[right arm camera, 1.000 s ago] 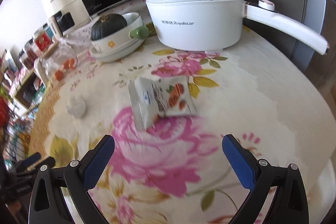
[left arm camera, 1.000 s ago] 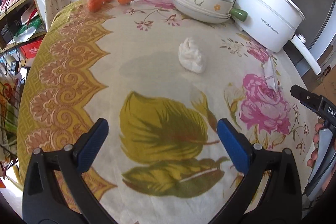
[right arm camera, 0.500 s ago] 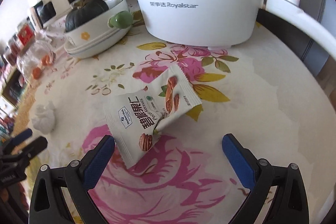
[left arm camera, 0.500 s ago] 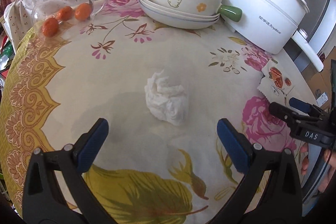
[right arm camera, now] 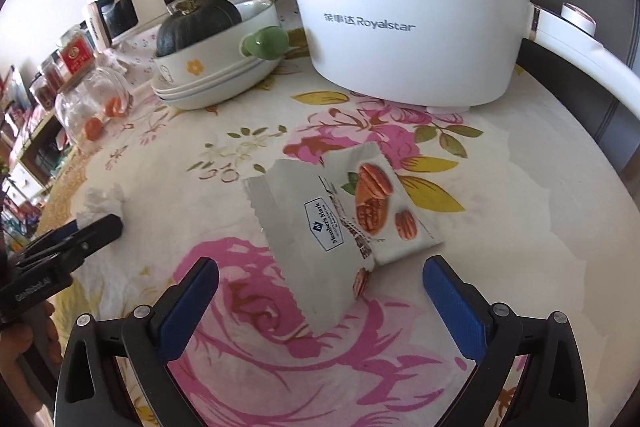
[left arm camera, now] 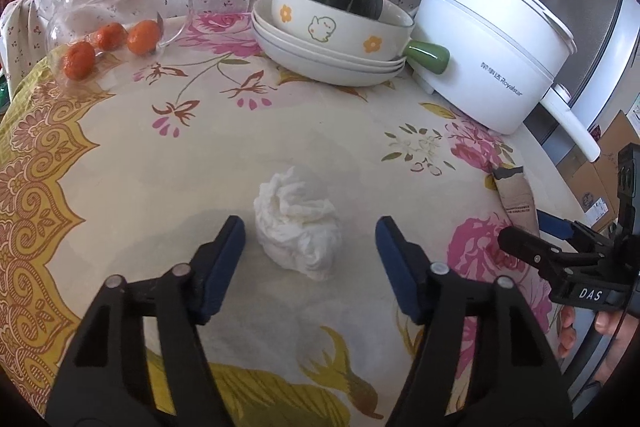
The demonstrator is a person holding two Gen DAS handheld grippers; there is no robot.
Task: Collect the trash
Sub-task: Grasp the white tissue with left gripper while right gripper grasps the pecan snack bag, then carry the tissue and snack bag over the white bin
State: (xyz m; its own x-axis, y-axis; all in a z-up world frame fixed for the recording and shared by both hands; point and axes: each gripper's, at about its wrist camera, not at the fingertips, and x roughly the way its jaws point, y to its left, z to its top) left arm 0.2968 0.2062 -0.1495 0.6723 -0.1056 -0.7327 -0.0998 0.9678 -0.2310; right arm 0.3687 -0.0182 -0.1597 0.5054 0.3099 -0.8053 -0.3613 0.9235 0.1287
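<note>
We see the crumpled tissue (left arm camera: 298, 229) lying on the flowered tablecloth (left arm camera: 168, 163), now between the blue pads of the left gripper (left arm camera: 308, 247); a second ago it lay well ahead of them. The jaws have just been closing and stand half spread, the pads not yet pressing the tissue.

The pecan snack wrapper (right arm camera: 340, 223) lies flat on the cloth in front of the white pot (right arm camera: 408, 7). It looks nearer than before, its near edge reaching between the right gripper's (right arm camera: 320, 291) fingers. Those jaws stand wide apart and clear of it.

Both grippers tilt steeply down toward the table, side by side. Fingers of a hand (left arm camera: 576, 327) show behind the right one.
</note>
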